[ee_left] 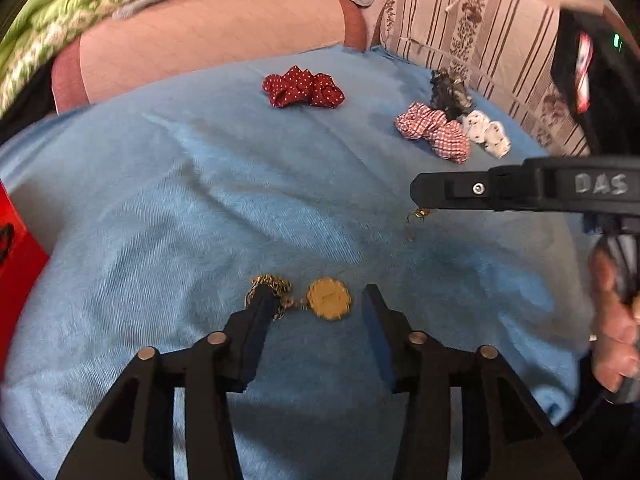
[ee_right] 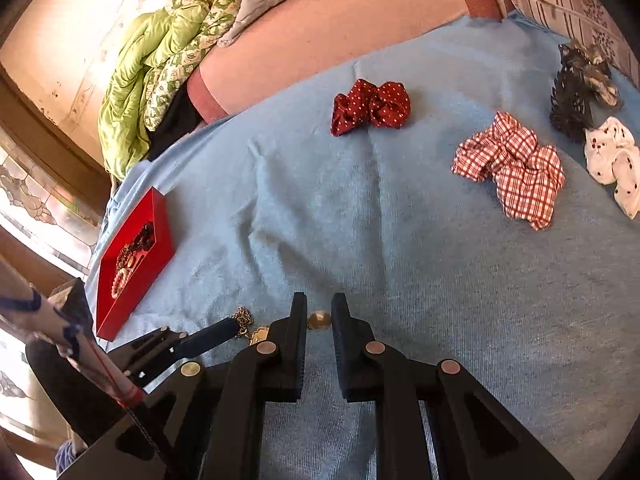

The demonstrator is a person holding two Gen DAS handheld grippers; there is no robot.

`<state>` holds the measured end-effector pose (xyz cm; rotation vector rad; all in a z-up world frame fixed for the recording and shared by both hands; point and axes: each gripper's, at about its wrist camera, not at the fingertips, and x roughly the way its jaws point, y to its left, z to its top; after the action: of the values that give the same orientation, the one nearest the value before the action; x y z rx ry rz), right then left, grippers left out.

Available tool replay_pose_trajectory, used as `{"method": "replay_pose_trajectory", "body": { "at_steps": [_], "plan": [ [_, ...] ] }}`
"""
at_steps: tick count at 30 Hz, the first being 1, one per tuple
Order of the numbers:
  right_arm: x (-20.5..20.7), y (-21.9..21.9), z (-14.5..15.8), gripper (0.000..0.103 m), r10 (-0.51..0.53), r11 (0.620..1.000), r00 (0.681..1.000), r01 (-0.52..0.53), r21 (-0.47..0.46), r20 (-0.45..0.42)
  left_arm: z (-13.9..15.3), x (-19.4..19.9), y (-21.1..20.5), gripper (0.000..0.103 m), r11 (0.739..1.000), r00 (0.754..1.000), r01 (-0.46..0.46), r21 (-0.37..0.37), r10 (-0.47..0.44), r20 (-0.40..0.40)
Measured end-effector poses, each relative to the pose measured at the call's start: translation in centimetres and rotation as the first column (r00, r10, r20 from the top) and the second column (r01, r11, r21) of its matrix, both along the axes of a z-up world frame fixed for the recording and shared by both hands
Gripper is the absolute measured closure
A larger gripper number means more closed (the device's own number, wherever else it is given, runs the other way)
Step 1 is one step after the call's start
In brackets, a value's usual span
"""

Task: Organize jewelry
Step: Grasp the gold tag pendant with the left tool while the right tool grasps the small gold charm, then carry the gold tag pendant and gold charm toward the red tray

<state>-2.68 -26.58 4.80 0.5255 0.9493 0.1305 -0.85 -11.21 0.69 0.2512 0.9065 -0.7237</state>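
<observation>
1. Two hand-held grippers work over a blue blanket (ee_left: 160, 220) spread on a bed.
2. The left hand-held gripper (ee_left: 316, 300), at the bottom centre of the left wrist view, stands open, with nothing pressed between its pads.
3. A gold pendant (ee_left: 329, 298) lies on the blanket between its two fingers, touching neither pad.
4. The gold chain (ee_left: 272, 286) joined to the pendant is bunched at the tip of the finger on the left of the frame, partly hidden by it.
5. The right hand-held gripper (ee_left: 418, 196) reaches in from the right edge of the left wrist view, its jaws closed; a small gold piece (ee_left: 418, 214) hangs at its tip, too small to identify.
6. In the right wrist view, the right gripper's fingers sit bottom centre with only a narrow gap between them.
7. A red tray (ee_right: 160, 248) lies at the left of the right wrist view, with beaded jewelry (ee_right: 128, 260) inside it.
8. Four scrunchies rest toward the upper right: a red dotted scrunchie (ee_right: 372, 106), a red checked scrunchie (ee_right: 516, 168), a white scrunchie (ee_right: 612, 160) and a dark scrunchie (ee_right: 580, 88).
</observation>
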Motion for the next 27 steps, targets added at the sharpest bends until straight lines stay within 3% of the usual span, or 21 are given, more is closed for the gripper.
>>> {"method": "replay_pose_trajectory", "body": {
  "at_steps": [2, 4, 5, 9, 14, 20, 27],
  "plan": [
    [0.2, 0.3, 0.1, 0.09, 0.0, 1.0, 1.0, 0.0, 0.001, 0.004, -0.3, -0.1, -1.1, 0.058, 0.998, 0.999, -0.016, 0.052, 0.015, 0.031],
    [0.3, 0.5, 0.1, 0.09, 0.005, 1.0, 1.0, -0.005, 0.003, 0.004, -0.3, -0.3, -1.6, 0.07, 0.994, 0.997, -0.032, 0.101, 0.024, 0.075],
    [0.5, 0.6, 0.1, 0.09, 0.006, 1.0, 1.0, -0.006, 0.005, 0.005, -0.2, -0.3, -1.6, 0.083, 0.993, 0.996, -0.037, 0.109, 0.028, 0.086],
    [0.5, 0.8, 0.5, 0.09, 0.003, 1.0, 1.0, -0.003, 0.009, 0.023, 0.4, 0.5, 0.0, 0.083, 0.996, 0.996, -0.05, 0.077, 0.044, 0.083],
    [0.5, 1.2, 1.4, 0.09, 0.014, 1.0, 0.998, -0.015, 0.017, 0.062, 3.1, 1.2, 2.9, 0.083, 0.996, 0.99, -0.087, -0.018, 0.089, 0.113],
    [0.6, 2.6, 2.8, 0.09, 0.044, 0.999, 0.993, -0.046, 0.023, 0.112, 7.0, 1.8, 6.6, 0.083, 0.983, 0.974, -0.147, -0.113, 0.164, 0.159],
    [0.6, 4.8, 5.3, 0.09, 0.08, 0.995, 0.982, -0.089, 0.046, 0.173, 9.6, 2.3, 9.7, 0.083, 0.967, 0.958, -0.19, -0.172, 0.221, 0.185]
  ]
}}
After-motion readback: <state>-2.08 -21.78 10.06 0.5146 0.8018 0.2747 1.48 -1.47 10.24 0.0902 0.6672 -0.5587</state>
